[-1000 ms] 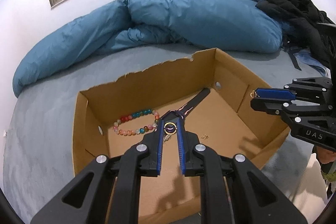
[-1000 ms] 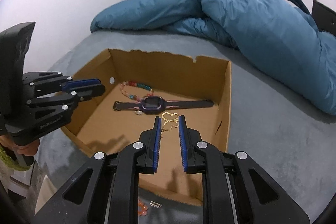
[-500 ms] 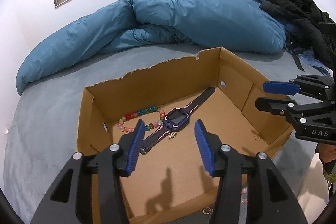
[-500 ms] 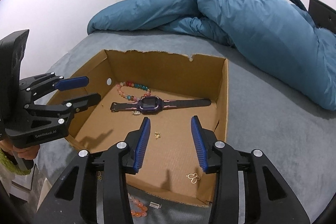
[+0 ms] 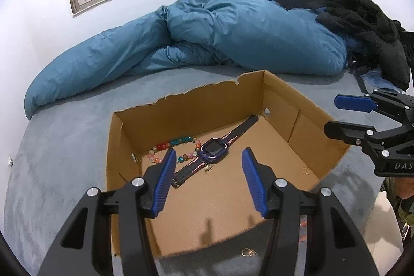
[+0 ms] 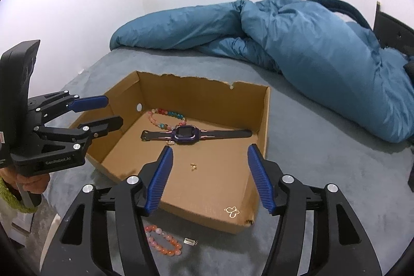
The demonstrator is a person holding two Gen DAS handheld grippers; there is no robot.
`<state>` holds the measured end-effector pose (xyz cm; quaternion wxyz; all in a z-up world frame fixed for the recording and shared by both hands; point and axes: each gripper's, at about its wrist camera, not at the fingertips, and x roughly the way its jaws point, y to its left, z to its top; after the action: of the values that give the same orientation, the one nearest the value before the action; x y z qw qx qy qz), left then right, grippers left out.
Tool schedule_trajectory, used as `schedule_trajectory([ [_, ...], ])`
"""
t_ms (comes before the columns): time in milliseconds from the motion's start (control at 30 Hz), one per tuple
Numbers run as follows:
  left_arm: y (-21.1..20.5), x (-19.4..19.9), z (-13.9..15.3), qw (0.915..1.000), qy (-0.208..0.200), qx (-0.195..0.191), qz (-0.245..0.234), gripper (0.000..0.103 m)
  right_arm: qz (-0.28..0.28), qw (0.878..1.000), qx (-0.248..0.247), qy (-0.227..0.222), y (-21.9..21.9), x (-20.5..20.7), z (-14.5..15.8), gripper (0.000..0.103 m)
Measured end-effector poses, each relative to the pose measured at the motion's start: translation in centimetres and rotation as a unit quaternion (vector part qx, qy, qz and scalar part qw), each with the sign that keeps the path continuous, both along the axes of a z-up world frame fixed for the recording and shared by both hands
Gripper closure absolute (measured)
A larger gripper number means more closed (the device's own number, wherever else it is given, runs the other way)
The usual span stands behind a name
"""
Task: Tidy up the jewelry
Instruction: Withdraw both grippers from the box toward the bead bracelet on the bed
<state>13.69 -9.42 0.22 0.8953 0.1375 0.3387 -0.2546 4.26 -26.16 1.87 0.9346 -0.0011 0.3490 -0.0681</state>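
An open cardboard box [image 5: 181,105] [image 6: 207,92] sits on the grey bed. Inside lie a purple watch [image 5: 213,150] [image 6: 186,135], a multicoloured bead bracelet [image 5: 178,142] [image 6: 165,118], a small gold charm [image 5: 208,167] [image 6: 170,143] by the watch, a tiny gold earring [image 6: 193,166] and a gold butterfly [image 6: 232,211] in the near right corner. My left gripper [image 5: 208,150] [image 6: 113,111] hangs open above the box's near left side, empty. My right gripper [image 6: 211,148] [image 5: 331,115] hovers over the near right side, jaws opening, nothing between them.
On the bed in front of the box lie an orange bead bracelet [image 6: 163,241], a small metal clip [image 6: 190,241] and a gold ring [image 5: 248,252]. A blue duvet [image 5: 233,35] is heaped behind the box, with dark clothes [image 5: 367,22] at the far right.
Both grippers went from shut to open and drew back and up. The left let go of a gold charm by the watch. The right dropped the gold butterfly into the box's corner.
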Motion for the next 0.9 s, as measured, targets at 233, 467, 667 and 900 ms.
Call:
schedule_trajectory([
  [233, 1.4, -2.7, 1.7, 0.9998, -0.012, -0.016, -0.005, 0.048, -0.004, 0.999, 0.003, -0.038, 1.2, -2.1, 2.3, 0.028],
  [467, 3.2, -5.2, 3.1, 0.9993, -0.02, -0.033, -0.004, 0.045, -0.004, 0.998, -0.001, -0.059, 2.5, -3.9, 3.9, 0.01],
  [667, 4.4, -6.3, 3.4, 0.9989, -0.018, -0.043, 0.002, 0.045, -0.01, 0.998, -0.007, -0.054, 3.1, -4.9, 4.1, 0.008],
  [900, 5.3, -6.6, 3.0, 0.9987, -0.013, -0.047, 0.013, 0.045, -0.024, 0.999, -0.006, -0.045, 3.1, -5.7, 3.8, 0.008],
])
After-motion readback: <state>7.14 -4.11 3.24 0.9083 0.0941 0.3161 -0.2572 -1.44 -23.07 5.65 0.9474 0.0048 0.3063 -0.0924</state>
